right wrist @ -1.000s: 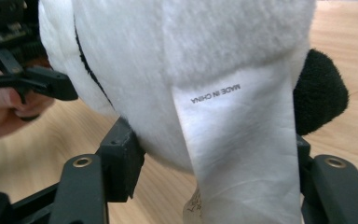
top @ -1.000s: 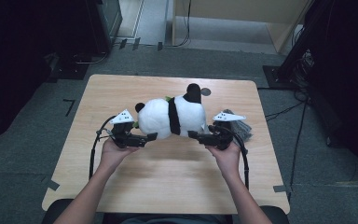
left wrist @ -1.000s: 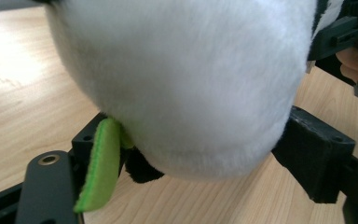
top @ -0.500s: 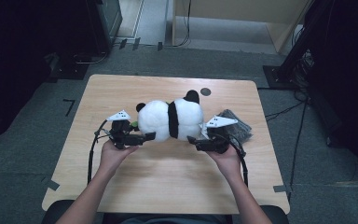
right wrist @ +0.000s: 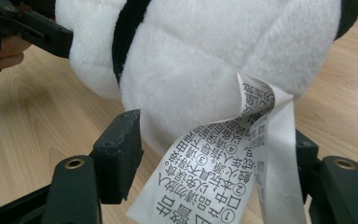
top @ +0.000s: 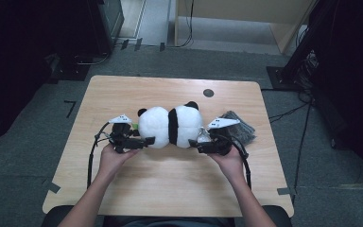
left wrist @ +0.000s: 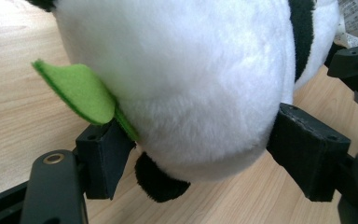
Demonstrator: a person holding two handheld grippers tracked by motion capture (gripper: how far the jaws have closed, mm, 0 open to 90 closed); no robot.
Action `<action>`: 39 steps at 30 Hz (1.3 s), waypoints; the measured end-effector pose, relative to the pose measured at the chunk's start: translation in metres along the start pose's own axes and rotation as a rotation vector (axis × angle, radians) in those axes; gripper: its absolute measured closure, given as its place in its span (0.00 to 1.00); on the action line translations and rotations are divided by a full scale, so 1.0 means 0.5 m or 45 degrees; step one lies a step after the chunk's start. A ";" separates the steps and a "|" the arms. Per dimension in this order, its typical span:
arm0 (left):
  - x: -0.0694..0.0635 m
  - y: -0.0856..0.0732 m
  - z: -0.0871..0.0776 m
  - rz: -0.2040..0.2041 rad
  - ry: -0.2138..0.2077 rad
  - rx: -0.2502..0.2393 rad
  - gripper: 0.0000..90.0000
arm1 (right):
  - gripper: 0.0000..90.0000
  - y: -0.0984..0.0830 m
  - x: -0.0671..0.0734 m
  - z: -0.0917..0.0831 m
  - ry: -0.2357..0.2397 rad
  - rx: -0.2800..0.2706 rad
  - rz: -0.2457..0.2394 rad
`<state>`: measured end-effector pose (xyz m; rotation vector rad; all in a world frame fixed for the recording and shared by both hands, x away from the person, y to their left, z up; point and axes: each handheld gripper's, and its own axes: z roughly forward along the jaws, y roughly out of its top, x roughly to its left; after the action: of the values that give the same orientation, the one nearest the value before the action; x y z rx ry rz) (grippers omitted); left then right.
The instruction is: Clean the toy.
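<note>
Panda (top: 172, 126) lies between your two grippers, long axis running from one set of jaws to the other, so each hand has one end of it.

Your left gripper (top: 144, 141) has the head end: in the left gripper view the white plush (left wrist: 177, 79) bulges between the jaws and both pads touch it, one beside the green leaf (left wrist: 77, 91), the other low on the far flank. That reads as a light pinch on the panda.

Your right gripper (top: 194, 144) has the rear end. In the right gripper view the jaws stand spread around the plush, and the label (right wrist: 228, 163) hangs down in front of the far one; whether the pads press the fur you cannot tell from here. Neither hand is nearer; both are at the toy.

Against the frame a second ago, the panda sits lower and squarer to the table (top: 170, 189), its body now level rather than tipped up at the right. Your right jaws opened slightly early in that second and have since held, with the plush between them.

A grey cloth (top: 238, 126) lies just beyond your right hand (top: 227, 158).
</note>
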<state>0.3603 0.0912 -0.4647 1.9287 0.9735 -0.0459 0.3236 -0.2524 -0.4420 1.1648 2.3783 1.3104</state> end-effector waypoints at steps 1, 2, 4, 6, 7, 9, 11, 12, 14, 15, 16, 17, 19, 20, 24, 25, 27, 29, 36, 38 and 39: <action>0.001 0.000 0.000 -0.003 0.006 0.004 0.27 | 0.40 0.000 -0.001 0.002 0.002 -0.001 -0.002; 0.002 0.000 0.000 -0.006 0.014 0.004 0.27 | 0.40 -0.001 -0.002 0.003 0.004 0.002 0.002; -0.002 0.001 -0.005 0.003 0.034 -0.022 0.27 | 0.40 0.000 -0.002 0.002 0.010 -0.011 0.004; -0.005 0.002 -0.008 0.007 0.030 -0.039 0.27 | 0.39 0.003 0.000 0.000 0.013 -0.029 -0.001; -0.006 0.003 -0.008 0.002 0.021 -0.034 0.27 | 0.39 0.004 0.001 0.000 0.012 -0.031 -0.001; -0.008 0.002 -0.005 0.001 0.018 -0.018 0.27 | 0.39 0.007 0.005 0.000 0.009 -0.034 -0.002; -0.010 0.002 -0.003 0.006 0.012 -0.013 0.27 | 0.40 0.010 0.012 -0.003 -0.013 -0.032 -0.034; -0.010 0.002 -0.004 0.008 0.008 -0.012 0.27 | 0.42 0.012 0.016 -0.007 -0.026 -0.035 -0.050; -0.009 0.002 -0.006 0.005 -0.009 -0.017 0.27 | 0.44 0.015 0.018 -0.016 -0.029 -0.049 -0.078; -0.008 0.003 -0.007 0.003 -0.015 -0.019 0.27 | 0.44 0.016 0.017 -0.020 -0.015 -0.063 -0.059; -0.007 0.003 -0.006 -0.002 -0.018 -0.019 0.27 | 0.44 0.017 0.014 -0.024 0.002 -0.076 -0.041; -0.006 0.002 -0.005 -0.005 -0.013 -0.013 0.27 | 0.44 0.017 0.011 -0.025 0.010 -0.079 -0.025; -0.003 0.001 0.000 -0.006 0.001 -0.002 0.27 | 0.43 0.016 0.007 -0.023 0.007 -0.079 -0.012; 0.000 -0.001 0.004 -0.007 0.017 0.012 0.27 | 0.43 0.016 0.005 -0.021 0.002 -0.077 -0.010; 0.014 -0.005 0.015 -0.044 0.031 0.038 0.26 | 0.42 0.021 -0.001 -0.007 -0.006 -0.092 -0.018; 0.016 -0.005 0.015 -0.041 0.032 0.027 0.26 | 0.42 0.022 -0.002 -0.003 -0.010 -0.084 -0.024; 0.015 -0.005 0.015 -0.025 0.046 0.015 0.27 | 0.42 0.021 -0.004 0.003 -0.017 -0.066 -0.029; 0.014 -0.006 0.015 -0.010 0.057 0.013 0.27 | 0.42 0.019 -0.006 0.006 -0.023 -0.053 -0.031; 0.012 -0.001 0.006 0.023 0.088 -0.021 0.28 | 0.42 0.020 -0.018 -0.004 -0.046 -0.075 -0.028; 0.014 0.004 0.002 0.033 0.096 -0.039 0.28 | 0.42 0.019 -0.025 -0.014 -0.058 -0.091 -0.016; 0.016 0.009 0.000 0.034 0.102 -0.042 0.28 | 0.42 0.019 -0.028 -0.018 -0.065 -0.098 -0.011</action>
<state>0.3685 0.0949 -0.4649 1.9255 0.9948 0.0629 0.3338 -0.2652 -0.4322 1.1505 2.2740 1.3407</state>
